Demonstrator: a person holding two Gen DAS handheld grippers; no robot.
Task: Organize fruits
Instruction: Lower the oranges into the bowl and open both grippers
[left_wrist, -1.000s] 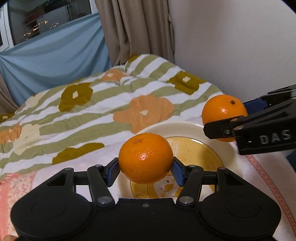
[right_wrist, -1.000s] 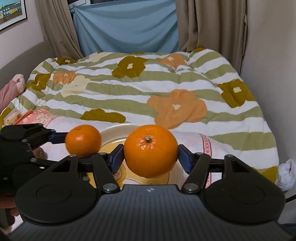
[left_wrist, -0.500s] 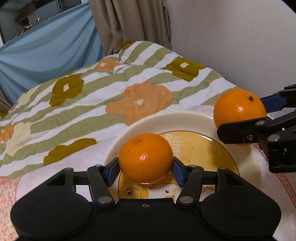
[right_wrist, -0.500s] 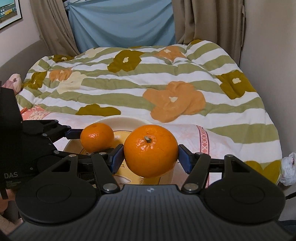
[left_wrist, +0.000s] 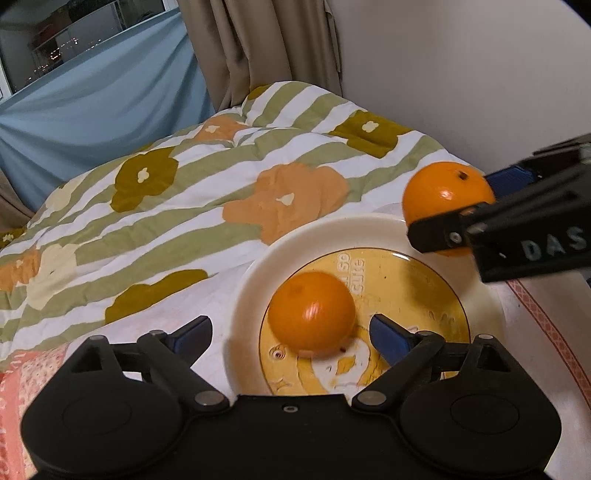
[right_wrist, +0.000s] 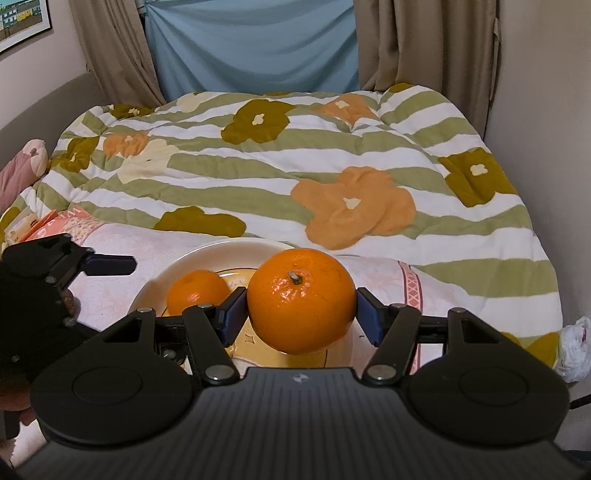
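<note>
Item: two oranges, one plate (left_wrist: 491, 317), on a floral quilt (left_wrist: 236, 177) over a bed. Small orange (left_wrist: 311, 312): lies on the yellow centre of the plate, between the fingers of the left gripper (left_wrist: 291, 334) but touching neither blue pad; slightly blurred, so possibly not yet settled. The left jaws have just been opening and now stand wide, the fruit released. Large orange (right_wrist: 300, 300): grasped by the right gripper (right_wrist: 297, 317), pads pressed on its two flanks, stem end up and toward the camera, held clear above the near right part of the plate. Handling, as judged: round, firm but yielding skin, waxy and a little slippery; light enough for a two-pad hold; bruises under hard squeeze and rolls freely once let go. Best hold is across the widest girth, pads opposite one another, as the right gripper has it. The plate looks rigid and shallow-rimmed, so a dropped fruit could roll toward the rim or knock the small orange. Pose: both grippers slant downward toward the plate, left one at the plate's near left side, right one reaching in from the right; in the right wrist view the left gripper (right_wrist: 110, 265) shows at the left edge with one finger extended toward the plate. Remaining: large orange not yet set down.
</note>
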